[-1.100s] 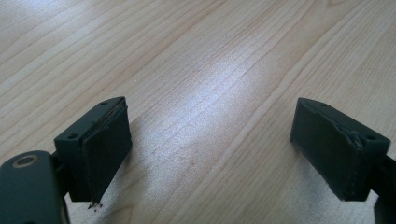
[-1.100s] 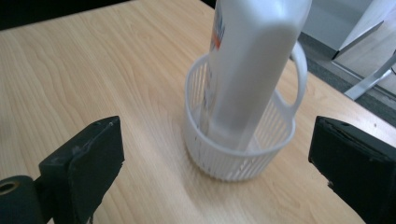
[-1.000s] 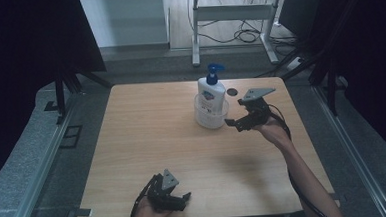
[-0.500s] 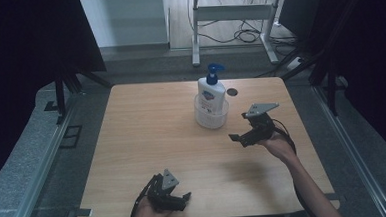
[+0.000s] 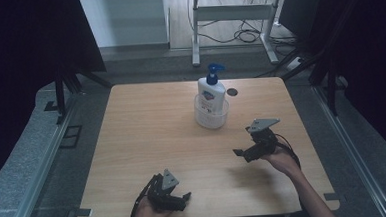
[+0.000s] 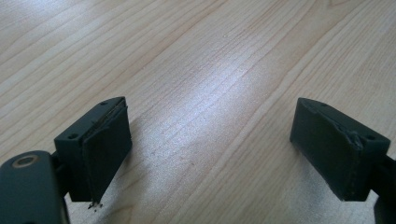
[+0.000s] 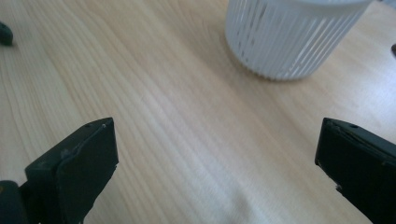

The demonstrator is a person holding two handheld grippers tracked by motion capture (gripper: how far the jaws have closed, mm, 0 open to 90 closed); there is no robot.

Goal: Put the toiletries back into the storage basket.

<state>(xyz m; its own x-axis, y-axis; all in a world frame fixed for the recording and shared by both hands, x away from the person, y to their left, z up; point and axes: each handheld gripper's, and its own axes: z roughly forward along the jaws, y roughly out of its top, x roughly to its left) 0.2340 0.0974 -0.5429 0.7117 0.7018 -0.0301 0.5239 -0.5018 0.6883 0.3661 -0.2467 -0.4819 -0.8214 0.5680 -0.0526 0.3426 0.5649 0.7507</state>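
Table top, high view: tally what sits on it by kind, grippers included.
Pump bottle: 1
White slotted basket: 1
Dark round spot, cannot tell what: 1
Grippers: 2, the left gripper and the right gripper
Total: 5

Surroundings of a light wooden counter (image 5: 147,141)

A small dark round spot (image 5: 232,92) is seen on the counter near its far edge. Beyond that edge, a white metal frame (image 5: 228,16) is set on the floor, with black cables (image 5: 244,34) coiled beneath it. Grey carpeted flooring (image 5: 28,162) is laid around the counter, and metal rails (image 5: 356,155) are run along both sides. Dark curtains (image 5: 22,42) are hung at left and right.
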